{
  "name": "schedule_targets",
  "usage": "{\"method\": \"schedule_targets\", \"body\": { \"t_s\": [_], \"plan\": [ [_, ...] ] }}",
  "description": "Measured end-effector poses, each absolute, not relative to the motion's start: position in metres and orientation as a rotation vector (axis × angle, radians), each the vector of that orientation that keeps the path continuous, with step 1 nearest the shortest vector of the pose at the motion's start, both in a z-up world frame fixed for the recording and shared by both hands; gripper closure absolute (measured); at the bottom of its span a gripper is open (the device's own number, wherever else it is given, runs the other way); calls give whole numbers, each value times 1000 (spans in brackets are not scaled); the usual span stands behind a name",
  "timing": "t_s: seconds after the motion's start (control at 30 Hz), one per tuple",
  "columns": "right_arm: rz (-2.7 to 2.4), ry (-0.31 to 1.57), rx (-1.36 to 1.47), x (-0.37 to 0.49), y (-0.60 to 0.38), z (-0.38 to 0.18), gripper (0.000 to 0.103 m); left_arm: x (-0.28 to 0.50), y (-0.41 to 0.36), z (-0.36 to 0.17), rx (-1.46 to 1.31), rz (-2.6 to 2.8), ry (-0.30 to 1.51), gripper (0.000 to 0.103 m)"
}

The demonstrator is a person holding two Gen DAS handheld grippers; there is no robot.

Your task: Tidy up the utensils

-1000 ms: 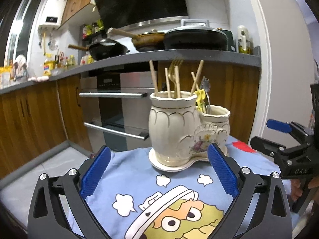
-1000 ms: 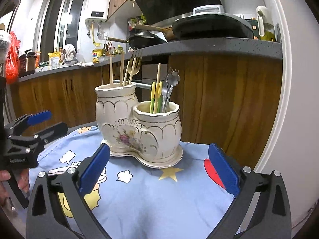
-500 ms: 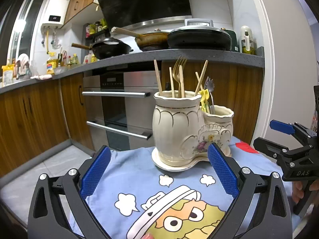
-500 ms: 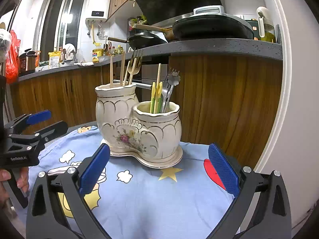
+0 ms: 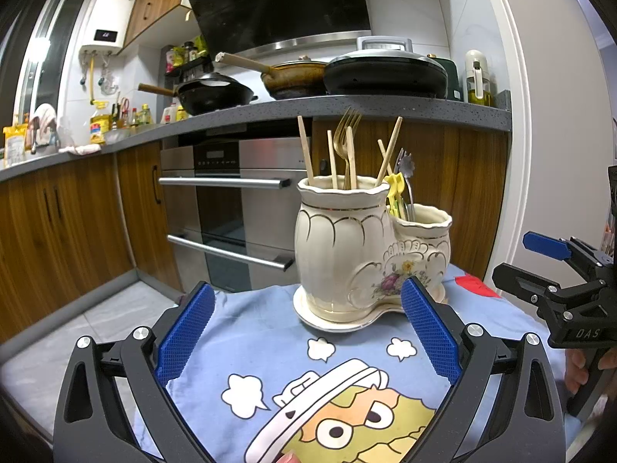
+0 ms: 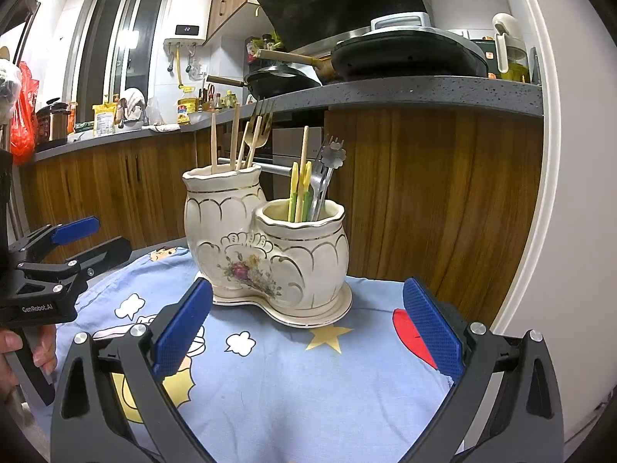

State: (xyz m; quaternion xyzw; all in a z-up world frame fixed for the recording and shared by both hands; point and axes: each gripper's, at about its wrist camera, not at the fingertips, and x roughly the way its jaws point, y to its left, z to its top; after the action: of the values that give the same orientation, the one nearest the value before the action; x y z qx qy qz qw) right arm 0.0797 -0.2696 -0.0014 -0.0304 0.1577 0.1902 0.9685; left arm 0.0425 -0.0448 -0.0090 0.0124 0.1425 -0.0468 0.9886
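both grippers, left gripper (image 5: pixel 306 330) and right gripper (image 6: pixel 306 326), hang released and empty, near the holder (image 6: pixel 266 247) on the cloth (image 6: pixel 308 378). a careless reach among the chopsticks (image 6: pixel 223 141), fork (image 6: pixel 260 123) and spoons (image 6: pixel 300 189) could tip it. depth inside the cups is hidden.

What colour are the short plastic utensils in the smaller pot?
Yellow and green utensils, clearest in the right wrist view.

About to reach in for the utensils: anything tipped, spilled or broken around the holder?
Nothing stands out. The ceramic holder stands upright on its saucer on the blue cloth; chopsticks and gold fork fill the taller cup, yellow-green pieces and steel utensils the shorter.
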Motion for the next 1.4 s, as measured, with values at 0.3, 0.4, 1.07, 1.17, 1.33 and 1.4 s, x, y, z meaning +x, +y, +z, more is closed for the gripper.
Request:
{"method": "schedule_targets", "body": {
  "t_s": [0.3, 0.4, 1.07, 1.17, 1.33, 1.4],
  "plan": [
    [380, 315, -55, 77, -272, 0, 5, 42, -45, -9, 25, -94, 287, 7],
    [381, 315, -55, 78, -272, 0, 5, 42, -44, -9, 25, -94, 286, 8],
    [381, 317, -55, 78, -273, 0, 6, 42, -44, -9, 24, -94, 286, 9],
    [381, 317, -55, 78, -273, 0, 6, 42, -44, -9, 24, -94, 286, 9],
    [381, 317, -55, 78, -273, -1, 6, 42, -44, -9, 24, -94, 286, 9],
    [381, 317, -55, 78, -272, -1, 6, 42, -44, -9, 24, -94, 286, 9]
  ]
}}
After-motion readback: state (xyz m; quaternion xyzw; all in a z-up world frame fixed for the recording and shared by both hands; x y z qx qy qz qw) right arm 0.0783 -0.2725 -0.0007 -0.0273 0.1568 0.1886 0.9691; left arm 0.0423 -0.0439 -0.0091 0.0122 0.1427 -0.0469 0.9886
